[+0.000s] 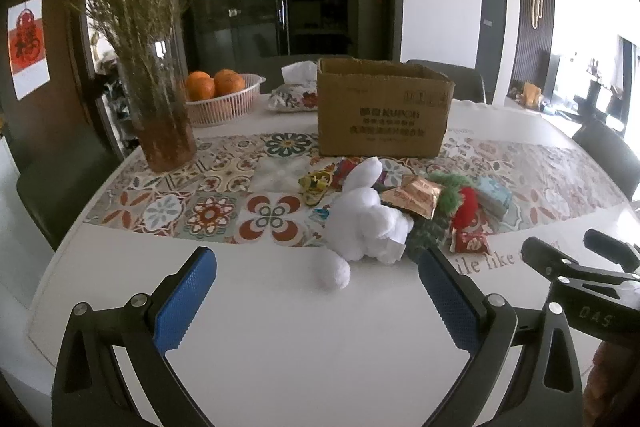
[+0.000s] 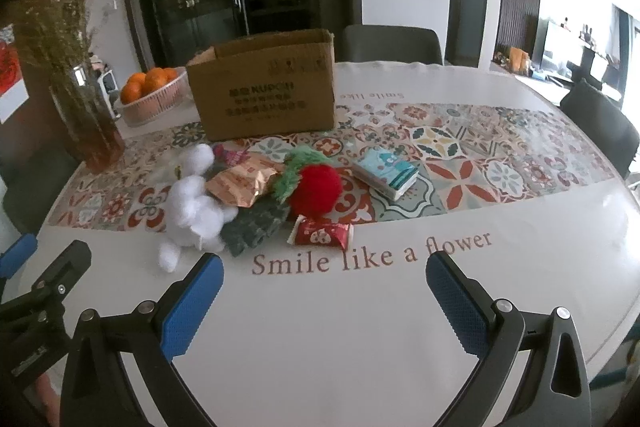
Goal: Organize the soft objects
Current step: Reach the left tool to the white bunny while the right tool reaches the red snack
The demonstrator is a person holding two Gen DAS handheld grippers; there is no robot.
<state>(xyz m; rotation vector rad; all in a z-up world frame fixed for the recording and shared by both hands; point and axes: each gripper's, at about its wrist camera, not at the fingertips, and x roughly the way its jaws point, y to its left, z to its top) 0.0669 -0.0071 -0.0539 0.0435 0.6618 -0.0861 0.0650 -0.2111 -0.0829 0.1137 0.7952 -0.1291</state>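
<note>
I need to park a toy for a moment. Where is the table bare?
Bare: the white strip between both open grippers and the "Smile like a flower" lettering, and right of the tissue pack. Crowded: between white plush and cardboard box.

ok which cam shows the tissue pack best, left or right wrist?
Right wrist. The tissue pack lies in the open on the patterned runner, right of the red plush, top and front face both visible. In the left wrist view the same pack sits behind the red plush, partly hidden and distorted.
</note>
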